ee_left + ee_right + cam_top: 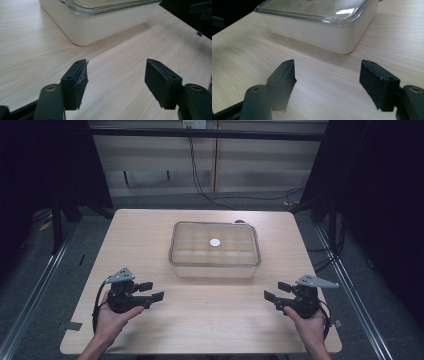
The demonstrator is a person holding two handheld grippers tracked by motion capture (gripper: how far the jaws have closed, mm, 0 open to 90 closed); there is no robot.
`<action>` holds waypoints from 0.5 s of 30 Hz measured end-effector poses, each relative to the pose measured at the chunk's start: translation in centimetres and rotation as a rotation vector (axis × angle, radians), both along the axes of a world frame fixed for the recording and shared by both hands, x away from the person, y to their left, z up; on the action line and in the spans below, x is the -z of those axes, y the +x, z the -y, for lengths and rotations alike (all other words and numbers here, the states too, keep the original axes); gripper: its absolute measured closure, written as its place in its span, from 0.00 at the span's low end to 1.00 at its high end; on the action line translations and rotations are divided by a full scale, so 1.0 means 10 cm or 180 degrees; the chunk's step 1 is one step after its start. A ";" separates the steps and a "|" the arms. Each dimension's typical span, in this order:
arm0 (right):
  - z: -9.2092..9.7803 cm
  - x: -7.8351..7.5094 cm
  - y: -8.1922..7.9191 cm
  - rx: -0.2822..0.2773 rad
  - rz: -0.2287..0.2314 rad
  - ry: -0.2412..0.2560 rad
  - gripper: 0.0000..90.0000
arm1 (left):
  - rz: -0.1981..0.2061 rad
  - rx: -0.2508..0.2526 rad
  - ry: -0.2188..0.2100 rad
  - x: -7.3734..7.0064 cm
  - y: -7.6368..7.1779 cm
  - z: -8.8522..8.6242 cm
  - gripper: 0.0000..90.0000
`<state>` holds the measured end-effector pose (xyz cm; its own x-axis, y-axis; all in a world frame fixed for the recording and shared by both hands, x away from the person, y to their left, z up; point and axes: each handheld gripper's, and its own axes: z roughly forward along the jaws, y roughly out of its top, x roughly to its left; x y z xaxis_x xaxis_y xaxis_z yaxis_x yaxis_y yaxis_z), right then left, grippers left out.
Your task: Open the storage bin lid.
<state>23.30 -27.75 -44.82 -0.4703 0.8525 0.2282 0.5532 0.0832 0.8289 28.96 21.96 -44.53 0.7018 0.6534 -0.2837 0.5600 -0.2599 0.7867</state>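
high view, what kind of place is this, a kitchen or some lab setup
Most likely a lab or recording rig, not a kitchen: a bare wooden table with one lidded box, dark curtains at the sides, and loose cables on the floor.

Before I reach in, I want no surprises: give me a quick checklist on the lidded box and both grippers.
1. Left gripper open, holding nothing: ok.
2. Right gripper open, holding nothing: ok.
3. Compartment box flat on the table, between the two grippers and apart from both: ok.
4. Clear lid seated on the box all round: seems so from the near edges; far edge cannot tell.
5. Bare table between each gripper and the box: ok.
6. Small white round piece at the lid's middle, on top or inside: cannot tell.
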 end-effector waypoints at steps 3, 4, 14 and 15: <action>-0.02 -0.02 0.06 -0.0033 0.0005 -0.0011 0.32 | 0.0075 -0.0081 0.0089 -0.01 0.03 0.03 0.34; -0.03 -0.03 0.08 -0.0032 0.0012 -0.0023 0.32 | 0.0110 -0.0105 0.0144 -0.02 0.04 0.04 0.33; -0.13 -0.11 0.34 0.0067 0.0059 0.0077 0.30 | 0.0086 -0.0056 0.0084 -0.05 0.20 0.05 0.33; -0.14 -0.12 0.37 0.0058 0.0063 0.0084 0.30 | 0.0078 -0.0060 0.0071 -0.06 0.22 0.05 0.31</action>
